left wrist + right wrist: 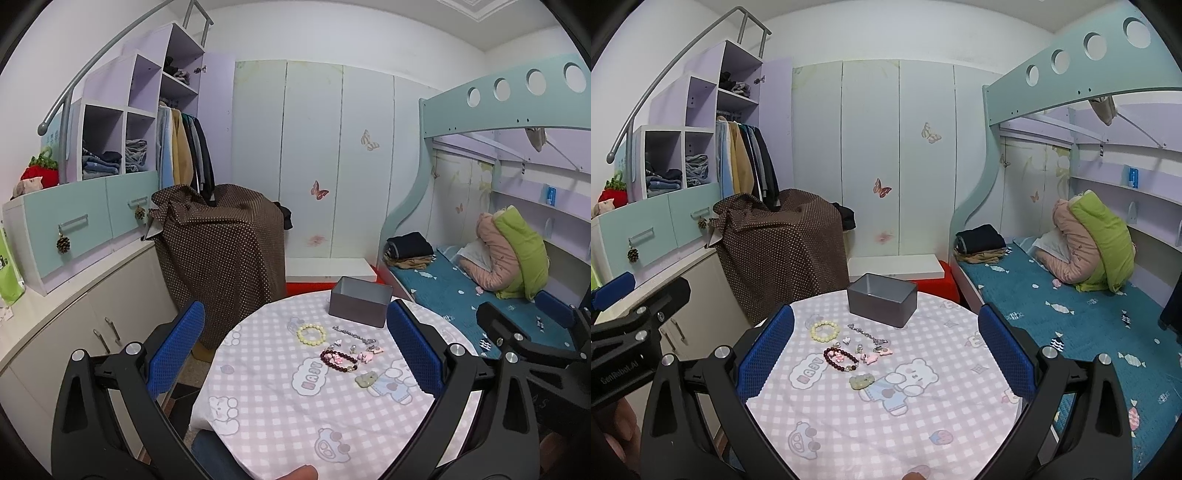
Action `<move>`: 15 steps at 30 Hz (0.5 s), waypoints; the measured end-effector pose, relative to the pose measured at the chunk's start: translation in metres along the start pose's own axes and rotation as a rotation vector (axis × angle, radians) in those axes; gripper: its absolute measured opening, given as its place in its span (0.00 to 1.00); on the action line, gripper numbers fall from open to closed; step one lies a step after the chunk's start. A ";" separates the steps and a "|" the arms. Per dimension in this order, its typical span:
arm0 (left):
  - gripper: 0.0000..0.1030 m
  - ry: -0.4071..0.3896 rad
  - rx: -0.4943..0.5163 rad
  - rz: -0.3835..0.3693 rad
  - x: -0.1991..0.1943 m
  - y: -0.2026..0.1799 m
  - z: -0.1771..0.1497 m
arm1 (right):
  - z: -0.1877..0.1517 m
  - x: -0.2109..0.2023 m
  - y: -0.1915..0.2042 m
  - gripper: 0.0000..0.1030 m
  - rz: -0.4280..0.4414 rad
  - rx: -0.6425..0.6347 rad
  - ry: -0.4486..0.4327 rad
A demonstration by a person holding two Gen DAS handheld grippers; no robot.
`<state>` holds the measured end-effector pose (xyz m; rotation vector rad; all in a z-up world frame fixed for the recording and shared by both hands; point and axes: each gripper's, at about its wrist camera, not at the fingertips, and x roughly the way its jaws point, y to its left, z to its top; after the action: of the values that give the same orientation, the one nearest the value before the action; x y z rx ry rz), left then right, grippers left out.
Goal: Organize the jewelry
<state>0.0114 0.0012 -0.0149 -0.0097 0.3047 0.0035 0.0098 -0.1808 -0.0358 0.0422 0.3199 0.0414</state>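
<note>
Jewelry lies spread on a round table with a pink checked cloth [280, 424] [886, 435]. There is a pale yellow bead bracelet [312, 334] [824, 330], a dark red bead bracelet [338, 361] [840, 359], a silver chain [354, 333] [868, 332], small pink charms [368, 355] [872, 356] and a green pendant [365, 380] [860, 382]. An open grey tin box [361, 301] [882, 299] stands behind them. My left gripper [295, 354] and right gripper [886, 354] hover open above the near table, holding nothing.
A brown dotted cloth covers something [221, 251] left of the table. A white cabinet [74, 317] runs along the left wall, and a bunk bed with a blue sheet [1071, 317] lies to the right. Wardrobe doors [314, 155] stand behind.
</note>
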 end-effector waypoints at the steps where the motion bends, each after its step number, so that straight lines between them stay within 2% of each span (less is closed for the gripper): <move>1: 0.95 -0.001 0.001 0.000 0.000 0.000 0.000 | 0.000 0.000 0.000 0.93 -0.001 0.000 0.000; 8: 0.95 0.011 -0.003 0.004 0.003 0.001 0.002 | -0.005 0.009 -0.003 0.93 0.002 0.000 0.019; 15: 0.95 0.044 -0.017 -0.005 0.022 0.006 -0.005 | -0.015 0.025 -0.009 0.93 -0.010 0.000 0.062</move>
<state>0.0311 0.0068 -0.0264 -0.0278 0.3487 0.0006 0.0293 -0.1881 -0.0581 0.0398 0.3819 0.0331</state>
